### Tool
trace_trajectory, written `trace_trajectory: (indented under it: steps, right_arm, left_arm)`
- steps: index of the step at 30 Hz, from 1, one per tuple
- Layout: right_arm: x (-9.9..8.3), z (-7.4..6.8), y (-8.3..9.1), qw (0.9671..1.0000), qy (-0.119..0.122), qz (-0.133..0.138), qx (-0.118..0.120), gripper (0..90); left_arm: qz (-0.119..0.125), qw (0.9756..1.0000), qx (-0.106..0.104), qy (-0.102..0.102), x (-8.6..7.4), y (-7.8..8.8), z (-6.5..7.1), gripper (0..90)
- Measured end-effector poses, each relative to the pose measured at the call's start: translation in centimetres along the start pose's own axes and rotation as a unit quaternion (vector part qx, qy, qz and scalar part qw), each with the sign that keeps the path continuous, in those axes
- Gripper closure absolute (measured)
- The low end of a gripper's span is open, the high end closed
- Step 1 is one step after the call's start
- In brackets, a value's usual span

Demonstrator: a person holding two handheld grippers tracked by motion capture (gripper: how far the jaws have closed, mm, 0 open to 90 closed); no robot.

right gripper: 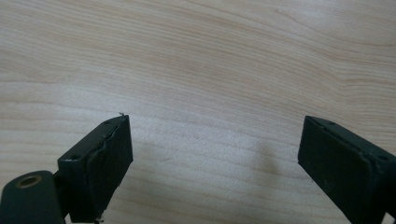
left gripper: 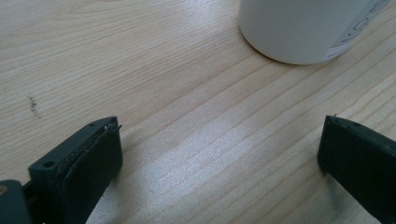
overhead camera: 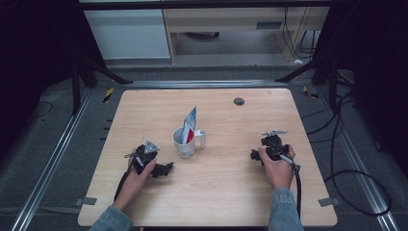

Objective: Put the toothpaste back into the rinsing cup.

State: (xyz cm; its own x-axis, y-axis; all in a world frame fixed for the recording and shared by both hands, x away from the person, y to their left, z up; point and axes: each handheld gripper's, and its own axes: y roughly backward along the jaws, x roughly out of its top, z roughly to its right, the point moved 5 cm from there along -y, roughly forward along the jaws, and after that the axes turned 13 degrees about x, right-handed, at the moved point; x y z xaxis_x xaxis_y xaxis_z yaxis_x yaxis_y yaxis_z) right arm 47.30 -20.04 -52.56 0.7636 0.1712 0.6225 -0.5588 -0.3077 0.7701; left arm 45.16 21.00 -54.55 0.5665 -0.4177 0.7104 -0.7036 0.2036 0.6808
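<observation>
White cup [overhead camera: 184, 143] upright, tube [overhead camera: 189, 126] leaning up-right; both grippers' jaws spread, empty.

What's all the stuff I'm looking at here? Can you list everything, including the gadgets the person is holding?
Table: one, light wood, centre of the floor, with a small dark round spot near its far edge.
Cup: one, white with a handle, standing upright mid-table; its base is at the top of the left gripper view.
Tube: one, white, blue and red, standing in the cup and sticking out above the rim.
Cabinet: one, white, beyond the table.
Cables: several, black, on the floor to the right.
Left gripper: one, black, jaws apart, resting on the table left of the cup.
Right gripper: one, black, jaws apart, on the table right of the cup.
Hands: two, one on each gripper, denim sleeves.
</observation>
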Motion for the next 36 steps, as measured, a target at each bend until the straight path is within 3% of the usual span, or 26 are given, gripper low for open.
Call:
trace_trajectory:
  steps: [13, 20, 27, 31, 32, 36]
  right_arm:
    - [-0.5, 0.0, -1.3, 0.9998, -0.015, 0.007, 0.006, 10.2]
    - [-0.4, 0.5, -1.5, 0.9993, -0.026, 0.025, 0.005, 9.5]
    - [-0.5, 0.6, -1.8, 0.9989, -0.021, 0.042, -0.001, 7.7]
    - [-0.5, 0.7, -2.0, 0.9981, -0.02, 0.058, -0.003, 5.9]
    - [-0.6, 0.8, -2.1, 0.9968, -0.016, 0.078, -0.004, 4.3]
    - [-0.8, 1.2, -2.1, 0.9967, -0.023, 0.077, -0.008, 0.5]
  left_arm:
    - [0.0, 1.0, 0.0, 0.0, 0.0, 0.0, 0.0, 0.0]
    - [0.0, 1.0, 0.0, 0.0, 0.0, 0.0, 0.0, 0.0]
    - [0.0, 1.0, 0.0, 0.0, 0.0, 0.0, 0.0, 0.0]
    - [0.0, 1.0, 0.0, 0.0, 0.0, 0.0, 0.0, 0.0]
    - [0.0, 1.0, 0.0, 0.0, 0.0, 0.0, 0.0, 0.0]
    - [0.0, 1.0, 0.0, 0.0, 0.0, 0.0, 0.0, 0.0]
